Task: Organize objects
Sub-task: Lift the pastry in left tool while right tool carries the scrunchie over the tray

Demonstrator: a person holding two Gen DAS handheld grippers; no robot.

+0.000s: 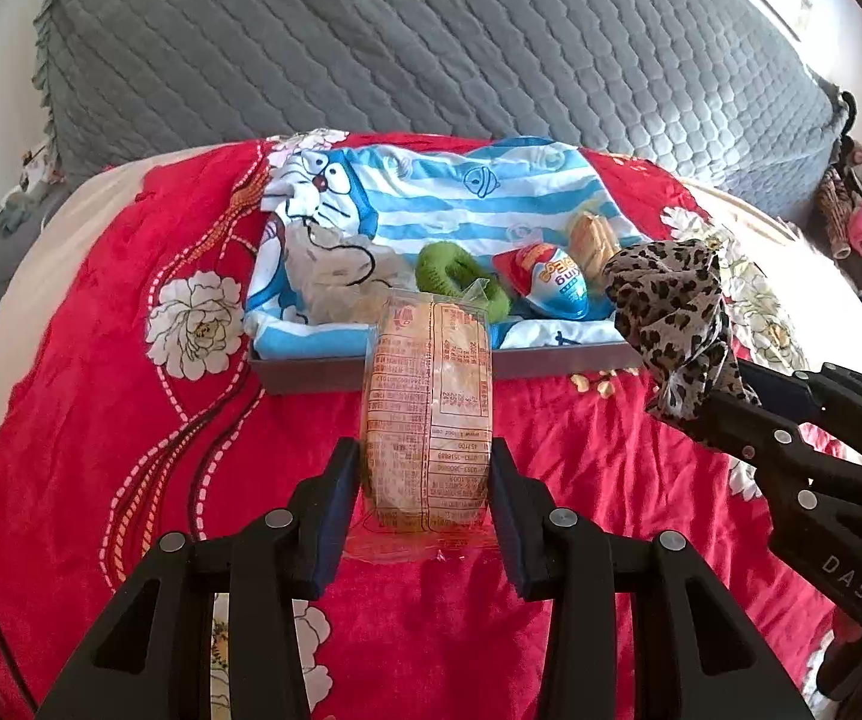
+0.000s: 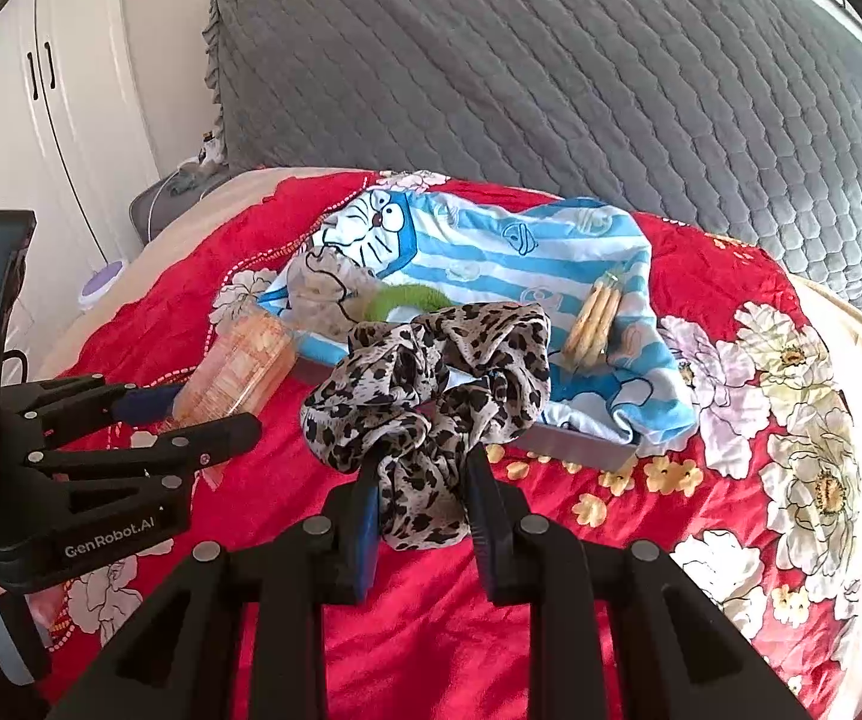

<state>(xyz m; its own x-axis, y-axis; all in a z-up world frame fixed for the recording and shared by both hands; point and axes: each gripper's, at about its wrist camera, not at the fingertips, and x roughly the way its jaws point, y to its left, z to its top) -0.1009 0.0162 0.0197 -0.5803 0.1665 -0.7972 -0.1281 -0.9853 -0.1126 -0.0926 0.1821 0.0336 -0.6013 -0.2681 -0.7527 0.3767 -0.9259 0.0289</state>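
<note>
1. the left gripper [image 1: 428, 480] had its jaws clamped on a clear packet of orange snack [image 1: 428, 408], lifted over the red flowered blanket [image 1: 101, 420], just short of the tray's near edge.
2. a shallow grey tray [image 1: 311, 372] sat on the blanket, lined with a blue striped cartoon cloth [image 1: 431, 198]; on the cloth lay a green hair tie [image 1: 460, 276], a red and blue egg-shaped sweet [image 1: 550, 279] and a pack of biscuits [image 1: 592, 240].
3. the right gripper [image 2: 422, 510] was pinched tight on a leopard-print scrunchie [image 2: 431, 384], held up before the tray's front edge.
</note>
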